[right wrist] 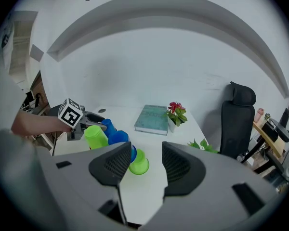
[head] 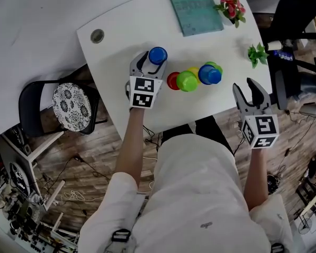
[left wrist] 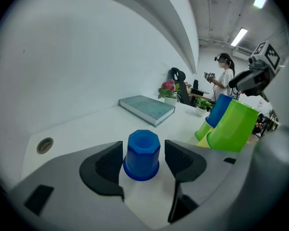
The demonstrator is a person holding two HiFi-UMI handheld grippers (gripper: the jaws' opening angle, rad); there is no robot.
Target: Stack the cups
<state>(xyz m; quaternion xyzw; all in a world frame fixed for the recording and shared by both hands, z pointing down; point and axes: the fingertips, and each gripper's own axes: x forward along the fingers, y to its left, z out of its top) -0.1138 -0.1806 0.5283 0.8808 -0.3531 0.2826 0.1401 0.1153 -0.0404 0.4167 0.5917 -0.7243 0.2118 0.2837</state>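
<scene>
- Left claw [left wrist: 143,151], spread, straddles the upturned blue plastic cup [head: 158,55], upright, pads just clear.
- Right claw [right wrist: 143,163], spread and empty, hangs well apart by the counter's [head: 126,30] front edge.

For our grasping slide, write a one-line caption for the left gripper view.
The left gripper, jaws open, flanks an upturned blue cup standing on the white table.

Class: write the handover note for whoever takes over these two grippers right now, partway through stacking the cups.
Left gripper: open, fingers either side of an upside-down blue cup on the table, not pressing.
Right gripper: open, empty, at the table's near edge.
Mid-table cluster: red cup, green cup, yellow cup, second blue cup seemingly on a second green cup.
Done: no full stack.
Left: grip the blue cup, stack all.
</scene>
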